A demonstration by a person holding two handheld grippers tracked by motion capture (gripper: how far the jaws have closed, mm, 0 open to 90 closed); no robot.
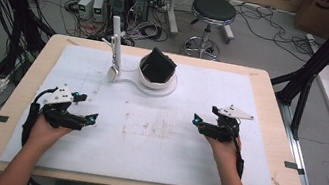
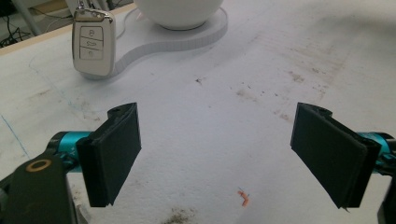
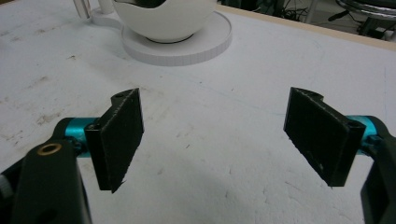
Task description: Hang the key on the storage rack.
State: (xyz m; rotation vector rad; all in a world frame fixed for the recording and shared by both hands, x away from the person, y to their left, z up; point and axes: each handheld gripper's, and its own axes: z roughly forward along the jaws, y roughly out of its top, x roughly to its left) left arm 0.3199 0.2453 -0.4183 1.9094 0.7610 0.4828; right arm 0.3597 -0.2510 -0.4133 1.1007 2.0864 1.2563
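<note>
Two handheld grippers are resting low over the white foam board (image 1: 155,136) that is covering the wooden table (image 1: 20,94). The left gripper (image 1: 89,120) is lying at the left side of the board, with its black jaws spread wide and nothing between them. The right gripper (image 1: 196,121) is lying at the right side, also released, its jaws wide apart and gripping nothing. Both are pointing toward the middle of the board and are well apart from each other. At the far side, a white car key fob (image 2: 92,43) is hanging from a thin white post (image 1: 116,31), just beside a white round bowl (image 1: 156,78) that is holding a black flat object (image 1: 161,65) tilted inside it. Both grippers are well apart from the fob.
</note>
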